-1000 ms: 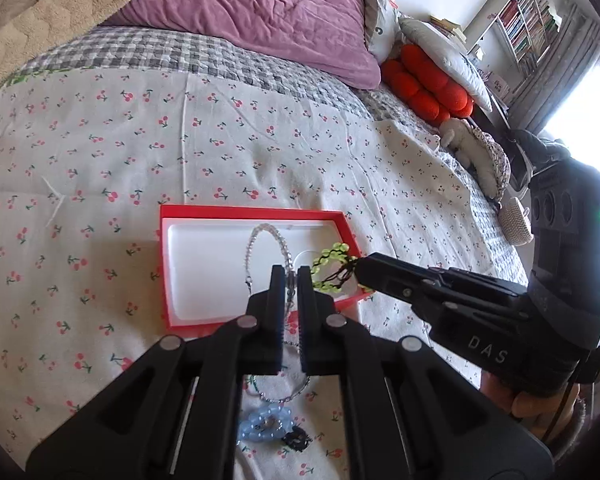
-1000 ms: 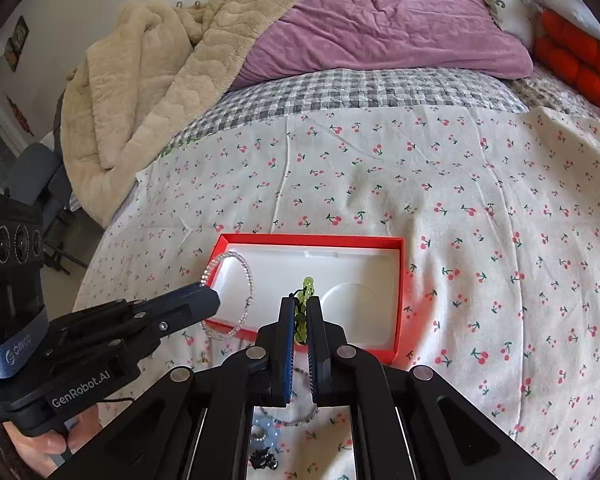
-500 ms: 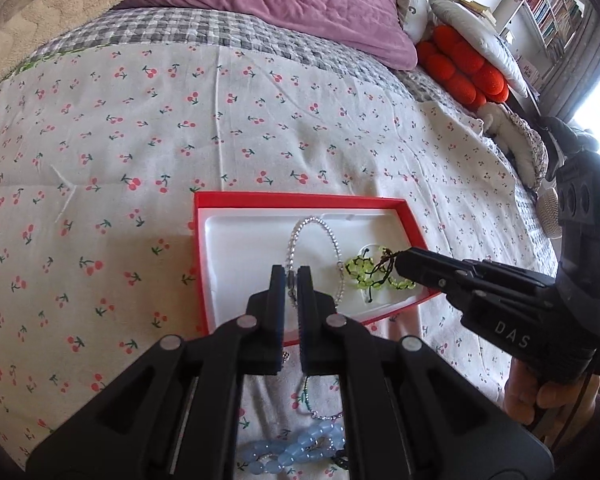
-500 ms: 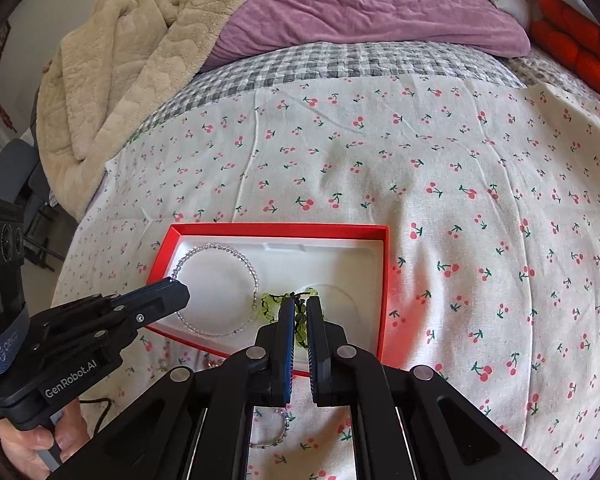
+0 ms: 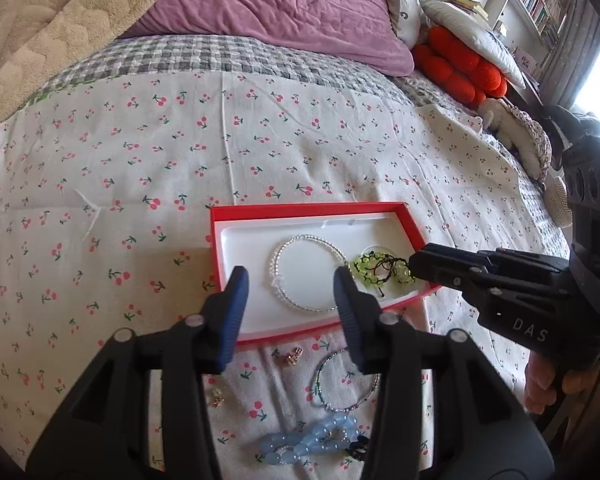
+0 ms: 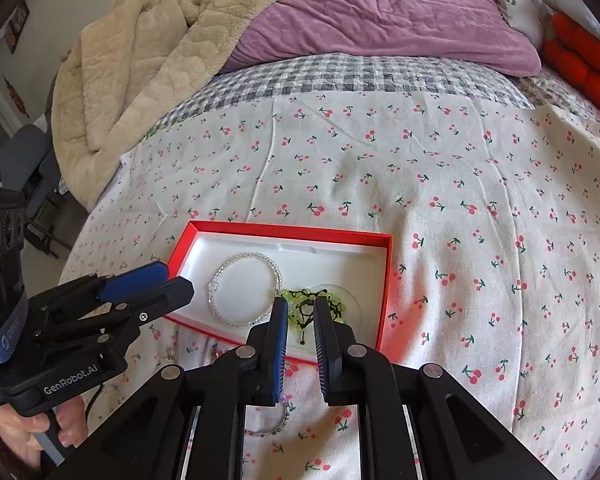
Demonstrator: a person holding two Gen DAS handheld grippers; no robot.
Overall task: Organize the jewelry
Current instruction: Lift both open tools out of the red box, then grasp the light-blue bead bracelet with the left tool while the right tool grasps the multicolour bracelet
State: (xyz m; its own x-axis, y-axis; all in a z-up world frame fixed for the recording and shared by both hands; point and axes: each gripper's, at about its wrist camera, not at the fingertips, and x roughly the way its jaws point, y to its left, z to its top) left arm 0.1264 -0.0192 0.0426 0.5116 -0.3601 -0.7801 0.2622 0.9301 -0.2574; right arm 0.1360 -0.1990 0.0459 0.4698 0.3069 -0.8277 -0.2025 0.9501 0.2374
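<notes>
The left gripper (image 5: 290, 286) hangs over the near edge of the red box (image 5: 260, 212) with its blue-padded fingers (image 5: 236, 292) spread wide and nothing between them; seen from the right wrist camera it (image 6: 168, 282) reaches in over the box's left near corner; the right gripper (image 6: 300, 316) sits at the near right part of the box (image 6: 292, 232), its jaws parted by a narrow gap, and the green bead bracelet (image 6: 312, 304) with its black cord lies in the box's white inner tray just past the tips, some of the cord showing in the gap; whether the pads touch it I cannot tell; from the left wrist camera the right gripper (image 5: 414, 264) has its tip just beside that green bracelet (image 5: 380, 270), at the box's right edge; the clear bead bracelet (image 5: 306, 274) lies flat as a round loop in the middle of the tray, just left of the green one, touching neither gripper; the box rests on the cherry-print bedsheet (image 5: 140, 160), towards its near edge; on the sheet between the box and the camera lie a thin beaded bracelet (image 5: 346, 380), a pale blue bead bracelet (image 5: 308, 440), and two small earrings (image 5: 288, 356) well apart from each other; beyond the sheet come a grey checked cover (image 6: 340, 76), a purple duvet (image 6: 380, 12) and a beige blanket (image 6: 140, 60) at the far left corner of the bed
</notes>
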